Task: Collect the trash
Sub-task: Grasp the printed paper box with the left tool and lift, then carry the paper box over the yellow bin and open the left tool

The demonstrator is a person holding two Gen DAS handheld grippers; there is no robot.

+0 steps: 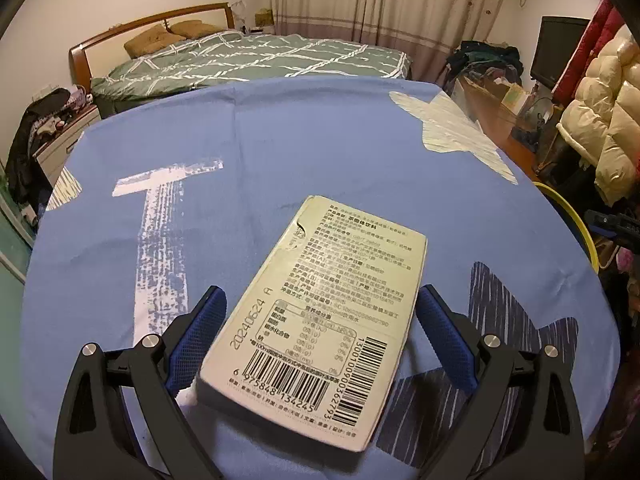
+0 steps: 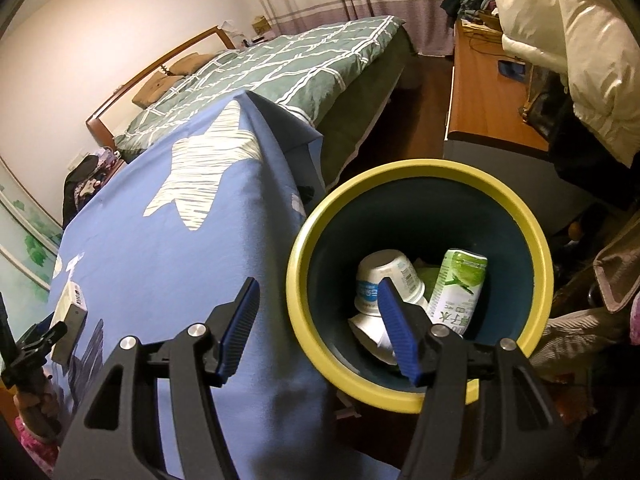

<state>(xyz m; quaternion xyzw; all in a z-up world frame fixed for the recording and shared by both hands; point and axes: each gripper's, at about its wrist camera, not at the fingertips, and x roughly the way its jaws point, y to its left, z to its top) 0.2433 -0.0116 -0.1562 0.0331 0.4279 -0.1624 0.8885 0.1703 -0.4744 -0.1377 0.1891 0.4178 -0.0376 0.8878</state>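
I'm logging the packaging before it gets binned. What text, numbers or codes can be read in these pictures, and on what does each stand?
"20240624 A": date stamp on the flat box lying on the blue cloth.
"6 975848 134245": under the box's near barcode.
"13001009003062793": beside the box's side barcode; last digits uncertain.
Chinese ingredient and nutrition print on the box: too small to read.
"子水": on the green-and-white carton in the bin; the rest is hidden.
Cup label: blurred.

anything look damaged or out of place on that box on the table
Yes: the flat carton lies at a slant on the blue star-print cloth, between the open left gripper's fingers, and its far left edge is torn and dented. It is the only trash seen outside the yellow-rimmed bin.
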